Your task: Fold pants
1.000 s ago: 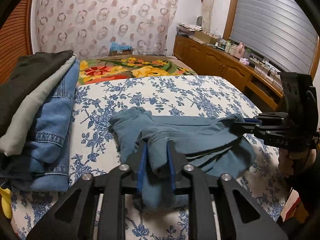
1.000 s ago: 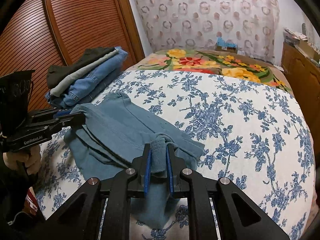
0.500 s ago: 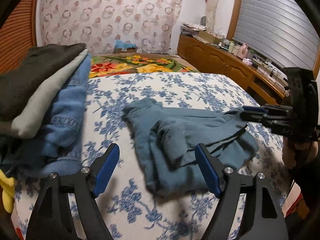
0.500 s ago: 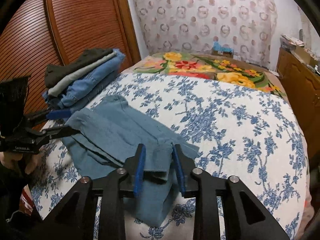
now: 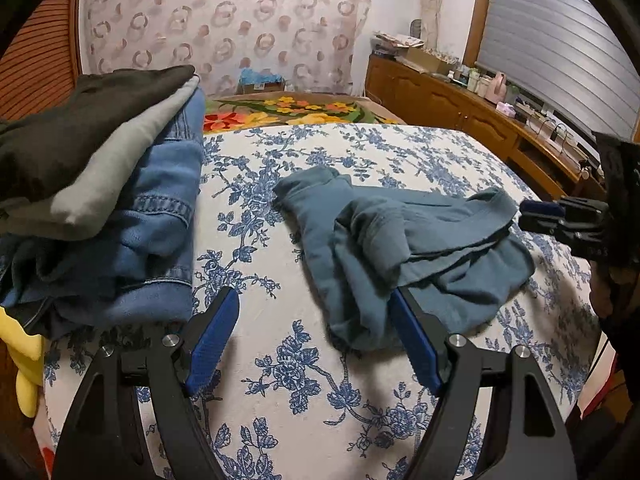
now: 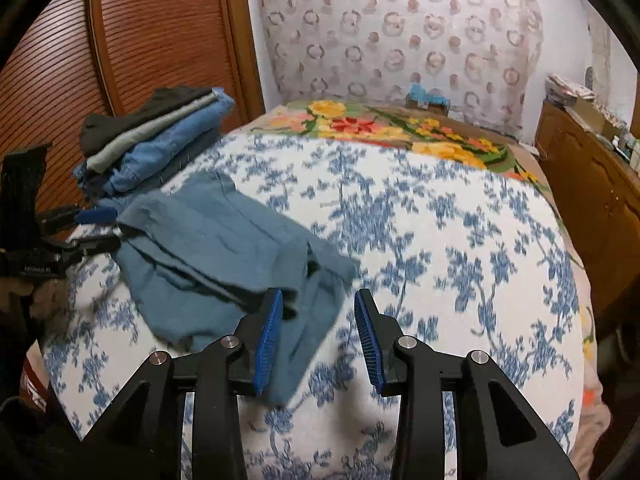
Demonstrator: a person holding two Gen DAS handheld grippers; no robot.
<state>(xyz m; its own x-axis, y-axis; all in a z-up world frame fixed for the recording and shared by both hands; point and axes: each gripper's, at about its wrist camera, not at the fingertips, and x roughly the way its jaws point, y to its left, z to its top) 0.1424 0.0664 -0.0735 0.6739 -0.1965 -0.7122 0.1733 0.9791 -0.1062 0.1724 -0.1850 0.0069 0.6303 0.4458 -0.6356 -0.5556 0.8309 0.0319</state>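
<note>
Two claws: both off the cloth, neither gripping anything.
Left gripper (image 5: pixel 314 330): spread wide, blue pads far apart, bare bedspread between them; right-hand pad just at the near edge of the pants, contact not certain.
Right gripper (image 6: pixel 318 332): jaws opening, partly apart; a hanging corner of cloth lies low between the pads, beside the left-hand pad, not pinched.
Crumpled teal-blue cotton pants (image 5: pixel 404 248): lying loose in a rough, half-folded heap near the front edge of the bed, layers overlapping, one flap draped toward the near side.
White bedspread with blue flower print (image 6: pixel 440 240): under the pants.
Stack of folded clothes, black on grey on blue denim (image 5: pixel 100 200): at the bed's left side, apart from the pants.
Change from a second ago, left: then clamped on a bunched fold of the pants; now let go, fold dropped back on the heap.
Change from a second ago, right: then pinching a raised tuft of cloth; now loosened, tuft slumped flat.
Change in the pants: no longer lifted at two points, resting fully on the bedspread.
</note>
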